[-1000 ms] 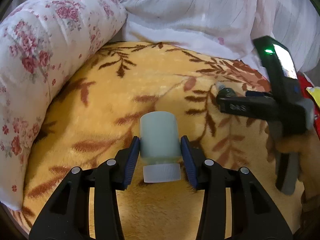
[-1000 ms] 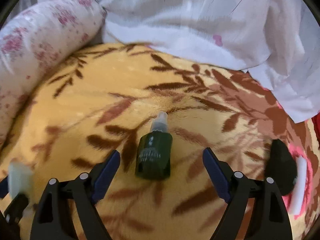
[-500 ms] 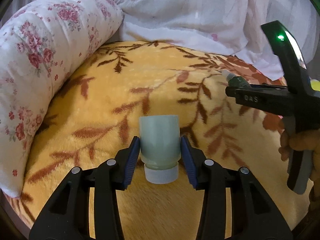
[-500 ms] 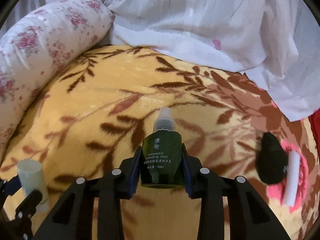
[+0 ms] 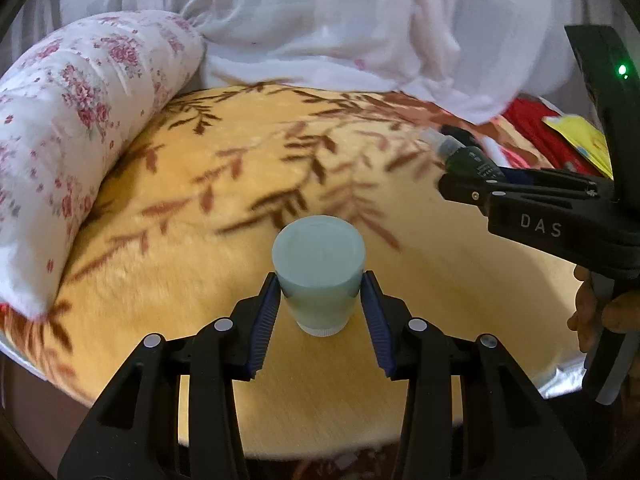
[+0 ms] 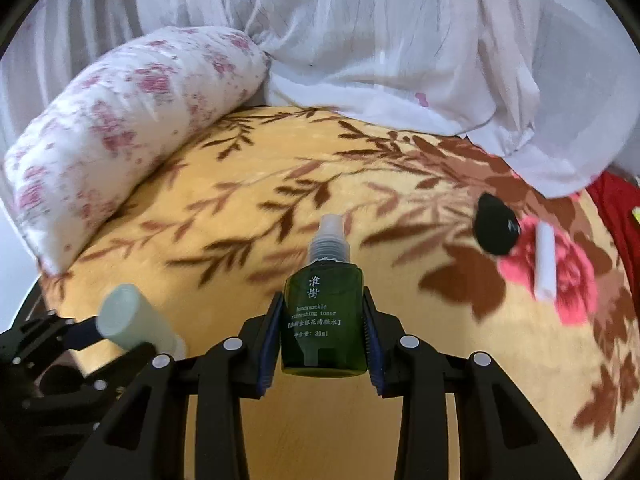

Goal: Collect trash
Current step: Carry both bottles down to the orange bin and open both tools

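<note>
1. the pale green bottle [image 5: 319,270] sits between the pads of the left hand-held gripper [image 5: 319,312], which is closed on its body. its white cap points back toward the camera and its flat bottom points away. it hangs clear above the yellow blanket [image 5: 200,200] of the bed, near the blanket's front edge.
2. the dark green toner bottle [image 6: 324,320] is clamped in the right hand-held gripper [image 6: 323,344], with the pads pressing on both sides of its label. its clear spray top [image 6: 330,236] points away, and it is also lifted off the blanket.
3. both bottles look smooth and round, so i think the squeeze should stay steady while they are carried. a loose grip may let them slide forward out of the pads.
4. the two hand-held grippers are close side by side. it is better to keep them apart during the carry, so one bottle does not knock the other.
5. no bin shows in either view, so i cannot tell where to drop them.
6. a black drop-shaped thing [image 6: 496,230] and a white stick [image 6: 545,264] lie on the blanket toward its right edge, well apart from the bottles. they seem to be the next trash.
7. the floral pillow [image 6: 120,148] lies along the left edge, and white cloth [image 6: 400,40] is bunched at the far edge.
</note>
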{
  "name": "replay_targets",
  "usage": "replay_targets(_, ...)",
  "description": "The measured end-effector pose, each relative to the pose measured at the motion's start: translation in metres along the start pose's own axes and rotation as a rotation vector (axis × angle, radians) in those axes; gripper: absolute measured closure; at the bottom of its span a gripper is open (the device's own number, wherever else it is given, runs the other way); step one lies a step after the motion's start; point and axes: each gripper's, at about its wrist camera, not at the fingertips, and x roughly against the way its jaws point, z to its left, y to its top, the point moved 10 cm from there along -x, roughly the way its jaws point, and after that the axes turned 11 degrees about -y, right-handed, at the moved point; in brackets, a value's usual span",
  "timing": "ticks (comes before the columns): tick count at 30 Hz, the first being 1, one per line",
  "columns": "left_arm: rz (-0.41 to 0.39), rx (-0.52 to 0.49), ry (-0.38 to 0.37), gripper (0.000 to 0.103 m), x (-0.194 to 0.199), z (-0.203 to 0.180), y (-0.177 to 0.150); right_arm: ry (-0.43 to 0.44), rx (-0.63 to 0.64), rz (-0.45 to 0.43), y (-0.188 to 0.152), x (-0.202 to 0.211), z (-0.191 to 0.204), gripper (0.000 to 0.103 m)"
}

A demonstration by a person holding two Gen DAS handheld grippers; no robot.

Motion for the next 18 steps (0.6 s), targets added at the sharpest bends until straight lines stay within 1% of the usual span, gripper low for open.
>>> replay_targets(2, 0.011, -0.018, -0.021, 0.062, 0.010, -0.013, -0.014, 0.013, 0.002, -0.007, -0.016, 0.020, 0.002, 0.067)
replay_targets(5, 0.024, -0.045, -0.033, 0.062, 0.025, -0.026, -0.033, 0.036, 0.010, -0.007, -0.043, 0.048, 0.008, 0.067)
replay_targets(8, 0.051, -0.066, -0.051, 0.062, 0.039, -0.037, -0.056, 0.061, 0.022, 0.013, -0.071, 0.070, 0.015, 0.067)
replay_targets(9, 0.063, -0.070, -0.058, 0.062, 0.041, -0.039, -0.063, 0.075, 0.031, 0.025, -0.086, 0.079, 0.019, 0.067)
replay_targets(11, 0.095, -0.073, -0.066, 0.062, 0.044, -0.041, -0.080, 0.100, 0.048, 0.054, -0.109, 0.088, 0.027, 0.067)
replay_targets(12, 0.120, -0.073, -0.073, 0.062, 0.044, -0.042, -0.091, 0.115, 0.057, 0.081, -0.128, 0.092, 0.032, 0.067)
replay_targets(14, 0.165, -0.069, -0.087, 0.062, 0.043, -0.043, -0.110, 0.143, 0.074, 0.131, -0.155, 0.094, 0.041, 0.067)
replay_targets(15, 0.190, -0.067, -0.093, 0.062, 0.042, -0.043, -0.121, 0.157, 0.078, 0.165, -0.173, 0.094, 0.046, 0.067)
replay_targets(18, 0.238, -0.070, -0.099, 0.062, 0.042, -0.040, -0.144, 0.173, 0.093, 0.231, -0.208, 0.094, 0.054, 0.067)
